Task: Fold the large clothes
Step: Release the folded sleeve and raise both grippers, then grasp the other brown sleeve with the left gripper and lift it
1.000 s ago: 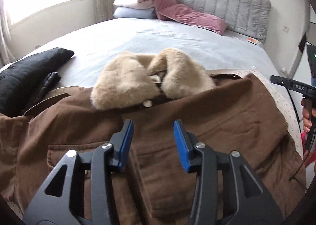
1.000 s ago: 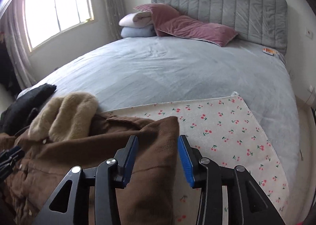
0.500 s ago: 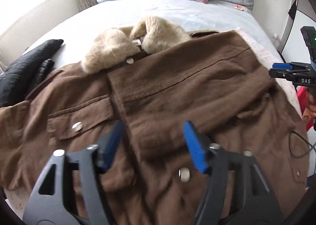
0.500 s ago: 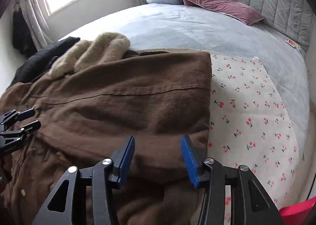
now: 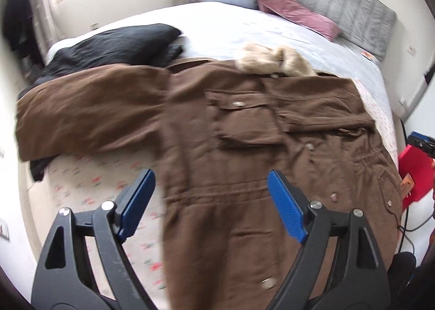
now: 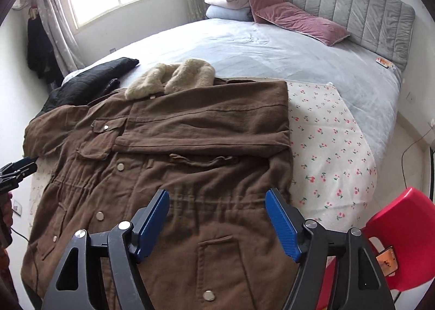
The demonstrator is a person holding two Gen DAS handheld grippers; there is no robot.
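Note:
A large brown coat (image 5: 239,146) (image 6: 168,163) with a beige fur collar (image 5: 274,61) (image 6: 174,77) lies face up on a cherry-print sheet (image 6: 326,146) at the foot of the bed. Its right sleeve (image 6: 212,122) is folded across the chest; its other sleeve (image 5: 89,111) stretches out to the left. My left gripper (image 5: 209,206) hangs above the coat's waist, jaws opening, nothing between them. My right gripper (image 6: 217,220) hovers over the lower front, jaws also opening and empty. Each gripper shows at the edge of the other's view.
A black garment (image 5: 117,46) (image 6: 92,84) lies beside the coat on the grey bed (image 6: 272,49). Pink pillows (image 6: 296,19) and folded bedding (image 6: 228,5) rest against the headboard. A red chair (image 6: 407,242) stands at the bed's right corner, with a cable on the floor.
Both grippers have let go of the folded sleeve, opened wide and drawn back toward the foot of the bed. The left one has swung left, bringing the outstretched sleeve into view.

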